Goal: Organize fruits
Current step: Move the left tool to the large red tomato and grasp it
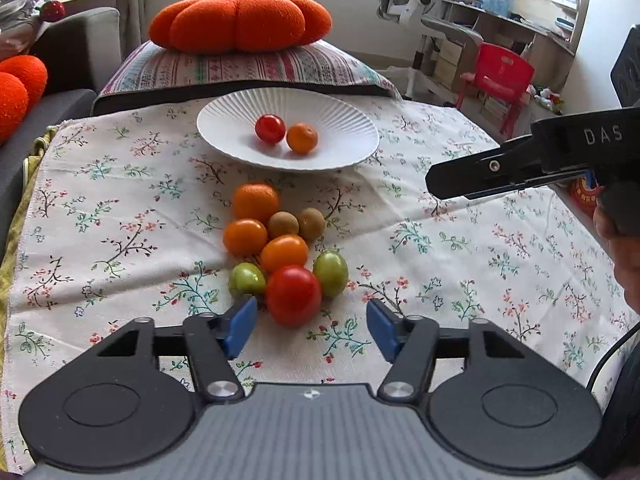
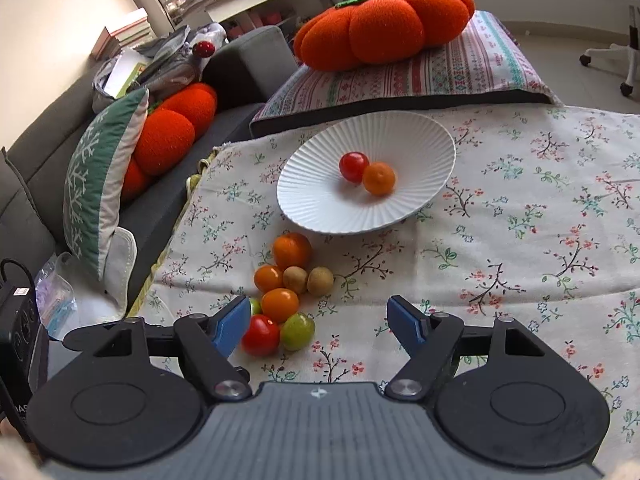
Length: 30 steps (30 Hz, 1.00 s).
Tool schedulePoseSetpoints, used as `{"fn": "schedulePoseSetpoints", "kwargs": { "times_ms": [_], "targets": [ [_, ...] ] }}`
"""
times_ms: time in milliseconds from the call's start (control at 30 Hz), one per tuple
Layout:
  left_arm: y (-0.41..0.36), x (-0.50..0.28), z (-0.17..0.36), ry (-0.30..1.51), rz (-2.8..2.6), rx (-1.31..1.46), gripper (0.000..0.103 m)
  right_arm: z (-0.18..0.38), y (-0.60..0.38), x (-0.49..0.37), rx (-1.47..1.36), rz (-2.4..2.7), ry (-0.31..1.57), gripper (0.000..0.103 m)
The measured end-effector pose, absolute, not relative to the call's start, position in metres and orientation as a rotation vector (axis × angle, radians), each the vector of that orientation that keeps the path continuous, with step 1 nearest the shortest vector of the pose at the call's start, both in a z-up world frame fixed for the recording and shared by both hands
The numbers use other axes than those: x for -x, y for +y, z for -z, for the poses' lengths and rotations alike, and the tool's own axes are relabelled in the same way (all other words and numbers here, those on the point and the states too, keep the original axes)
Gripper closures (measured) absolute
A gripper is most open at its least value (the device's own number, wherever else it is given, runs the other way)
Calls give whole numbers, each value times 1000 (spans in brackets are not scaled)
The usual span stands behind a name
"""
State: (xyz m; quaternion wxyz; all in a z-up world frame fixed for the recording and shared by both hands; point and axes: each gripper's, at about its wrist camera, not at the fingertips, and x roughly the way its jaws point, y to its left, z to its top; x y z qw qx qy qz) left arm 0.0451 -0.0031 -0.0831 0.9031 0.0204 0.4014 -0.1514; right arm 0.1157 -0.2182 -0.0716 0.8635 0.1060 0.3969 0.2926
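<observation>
A white ribbed plate [image 1: 224,120] [image 2: 320,200] holds a small red tomato [image 1: 270,128] [image 2: 353,166] and a small orange fruit [image 1: 302,138] [image 2: 379,178]. In front of it several fruits lie in a cluster on the floral cloth: orange ones [image 1: 256,203] [image 2: 292,250], two brown ones [image 1: 311,223] [image 2: 320,280], two green ones [image 1: 330,273] [image 2: 297,331] and a big red tomato [image 1: 293,294] [image 2: 260,335]. My left gripper [image 1: 311,326] is open and empty, just short of the red tomato. My right gripper [image 2: 318,326] is open and empty, right of the cluster; it also shows in the left wrist view [image 1: 436,184].
A floral cloth [image 1: 440,248] [image 2: 520,220] covers the surface. A striped pillow [image 1: 248,68] [image 2: 420,72] with an orange pumpkin cushion [image 1: 240,20] [image 2: 384,24] lies behind the plate. A grey sofa with cushions [image 2: 100,184] stands at the left. A red chair [image 1: 500,76] is at the far right.
</observation>
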Motion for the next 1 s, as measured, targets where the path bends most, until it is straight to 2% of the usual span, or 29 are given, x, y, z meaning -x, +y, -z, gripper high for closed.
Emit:
{"fn": "schedulePoseSetpoints", "kwargs": {
  "times_ms": [100,867,900,933,1000],
  "targets": [
    [-4,-49,89,854,320,-21,68,75,-215,-116,-208,-610,843,30],
    [-14,-70,109,878,260,-32,69,90,-202,-126,-175,-582,880,31],
    [-14,-71,110,878,262,-32,71,91,-202,-127,-174,-582,881,31],
    [-14,-72,110,879,264,-36,82,91,-202,-127,-173,-582,881,31],
    [-13,-72,111,884,267,-36,82,91,-202,-127,-173,-580,880,31]
  ]
}}
